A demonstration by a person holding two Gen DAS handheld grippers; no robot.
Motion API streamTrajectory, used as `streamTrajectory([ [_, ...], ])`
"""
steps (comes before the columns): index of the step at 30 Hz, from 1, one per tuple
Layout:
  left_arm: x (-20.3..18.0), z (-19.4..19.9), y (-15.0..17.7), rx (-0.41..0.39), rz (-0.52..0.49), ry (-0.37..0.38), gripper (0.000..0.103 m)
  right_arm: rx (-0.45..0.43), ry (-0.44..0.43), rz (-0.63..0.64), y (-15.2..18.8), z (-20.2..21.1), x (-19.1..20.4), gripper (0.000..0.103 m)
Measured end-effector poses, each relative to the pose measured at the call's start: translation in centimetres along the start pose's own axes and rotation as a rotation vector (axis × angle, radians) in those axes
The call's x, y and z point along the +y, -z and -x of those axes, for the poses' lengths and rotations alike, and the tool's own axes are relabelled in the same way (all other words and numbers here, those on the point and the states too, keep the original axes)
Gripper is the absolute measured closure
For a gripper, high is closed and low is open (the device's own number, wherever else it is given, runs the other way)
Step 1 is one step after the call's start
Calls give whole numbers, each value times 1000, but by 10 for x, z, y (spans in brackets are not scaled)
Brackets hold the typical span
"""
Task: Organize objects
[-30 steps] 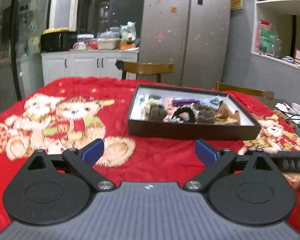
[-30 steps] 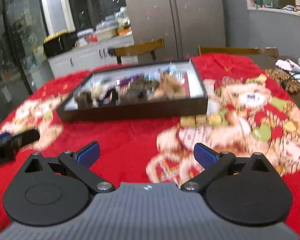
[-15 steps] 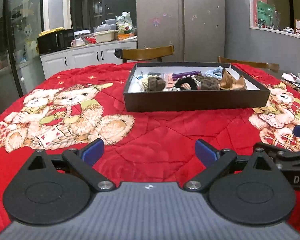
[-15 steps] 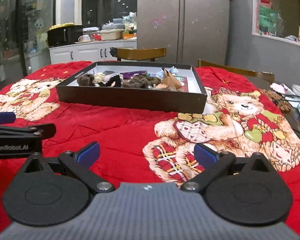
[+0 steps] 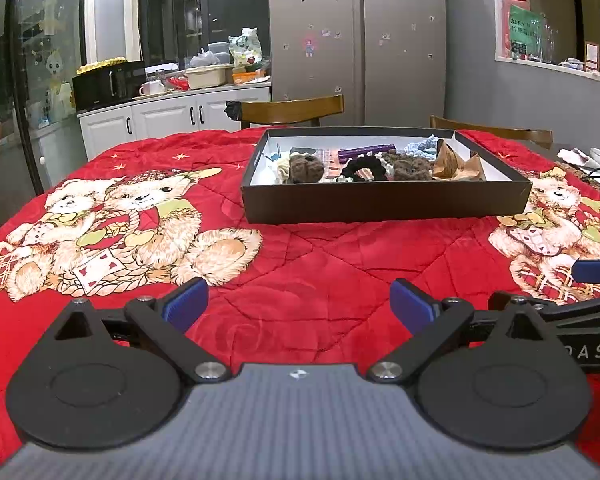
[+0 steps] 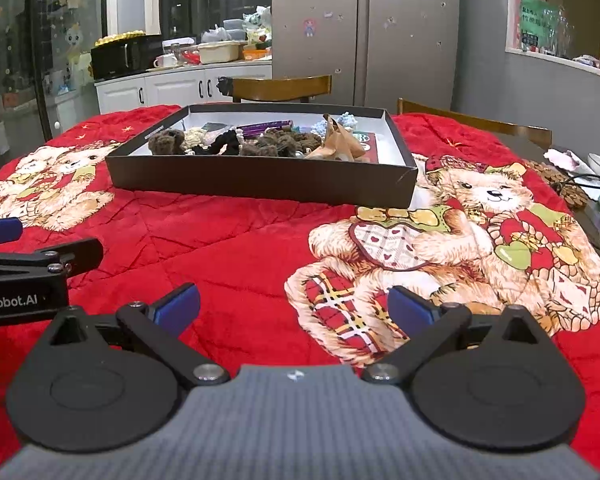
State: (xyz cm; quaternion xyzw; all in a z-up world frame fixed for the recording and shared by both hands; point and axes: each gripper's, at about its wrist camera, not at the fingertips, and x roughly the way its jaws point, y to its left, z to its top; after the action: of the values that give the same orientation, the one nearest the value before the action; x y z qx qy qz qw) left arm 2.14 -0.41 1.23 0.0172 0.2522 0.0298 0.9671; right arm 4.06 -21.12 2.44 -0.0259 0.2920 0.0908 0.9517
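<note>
Both grippers have settled low over the red quilted bear-print cloth (image 5: 320,272) on the counter since a second ago, when the right view was blurred and tilted; now both views are sharp and level. Left gripper (image 5: 298,306) and right gripper (image 6: 294,306) hover side by side with jaws spread wide and nothing between them. The things to sort, among them a brown crocheted scrunchie (image 5: 306,168), a black scrunchie (image 5: 364,168), a purple tube (image 5: 366,152) and crumpled tan paper (image 6: 336,142), lie jumbled in the shallow black cardboard tray with a white floor (image 5: 380,204), well ahead of both grippers. The step in hand looks like the reach toward the tray. To do it well, come over the near wall from above, not through it, choose one piece at the edge of the heap, and close on soft yarn alone so neighbours do not lift with it.
</note>
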Motion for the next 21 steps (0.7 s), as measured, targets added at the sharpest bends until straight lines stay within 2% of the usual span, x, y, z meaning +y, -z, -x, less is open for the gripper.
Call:
streamTrajectory([
  [21,3,-3,0,20,16,4,4,16,-12,5,-1,-1,0,0],
])
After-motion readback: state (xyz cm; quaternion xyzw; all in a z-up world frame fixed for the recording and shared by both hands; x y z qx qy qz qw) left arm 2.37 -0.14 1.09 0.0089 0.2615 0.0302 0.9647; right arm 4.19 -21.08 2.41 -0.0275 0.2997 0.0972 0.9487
